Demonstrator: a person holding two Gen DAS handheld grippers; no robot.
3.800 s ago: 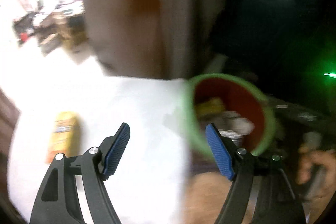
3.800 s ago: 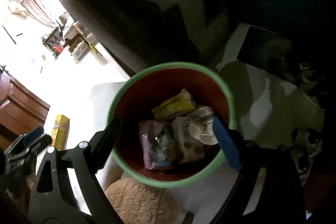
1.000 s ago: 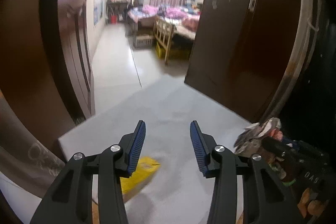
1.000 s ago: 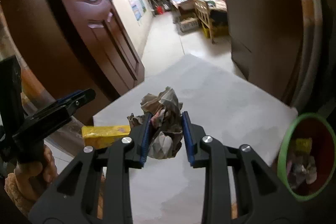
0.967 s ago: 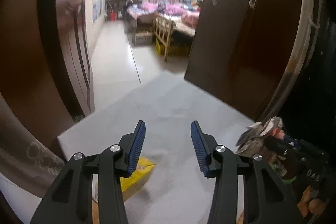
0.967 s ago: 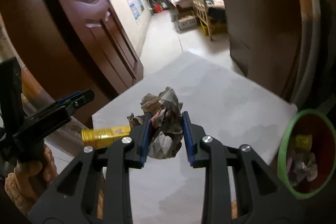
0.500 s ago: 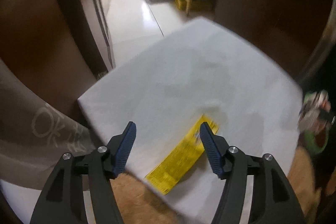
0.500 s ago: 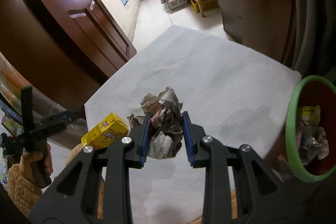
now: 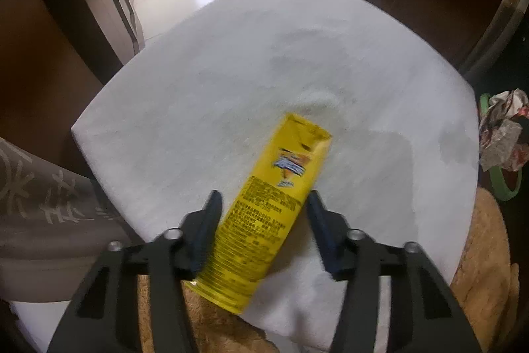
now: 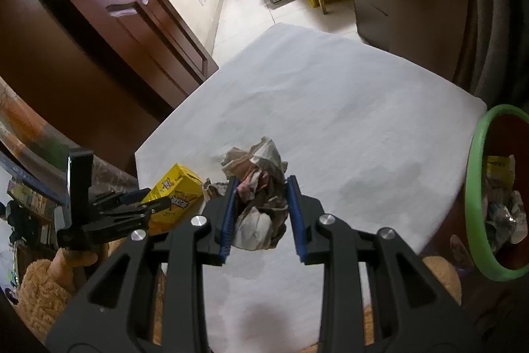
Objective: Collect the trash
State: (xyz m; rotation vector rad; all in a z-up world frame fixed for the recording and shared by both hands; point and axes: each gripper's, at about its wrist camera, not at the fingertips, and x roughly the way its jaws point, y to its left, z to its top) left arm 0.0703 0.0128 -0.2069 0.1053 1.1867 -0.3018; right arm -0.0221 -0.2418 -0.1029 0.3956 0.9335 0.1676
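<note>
Closing your left gripper (image 9: 263, 222) around the yellow carton (image 9: 269, 214), you have the box between the jaws, though the pads are not yet pressing on it. Your right gripper (image 10: 261, 214) is pinched on the crumpled paper wad (image 10: 256, 184). Off to that gripper's right stands the green-rimmed bin (image 10: 476, 154). Next, I judge, squeeze the carton firmly, then carry both over the bin.

yellow box (image 9: 264, 217): print blurred, unreadable | green bin (image 10: 476, 187): cut off at right edge
</note>
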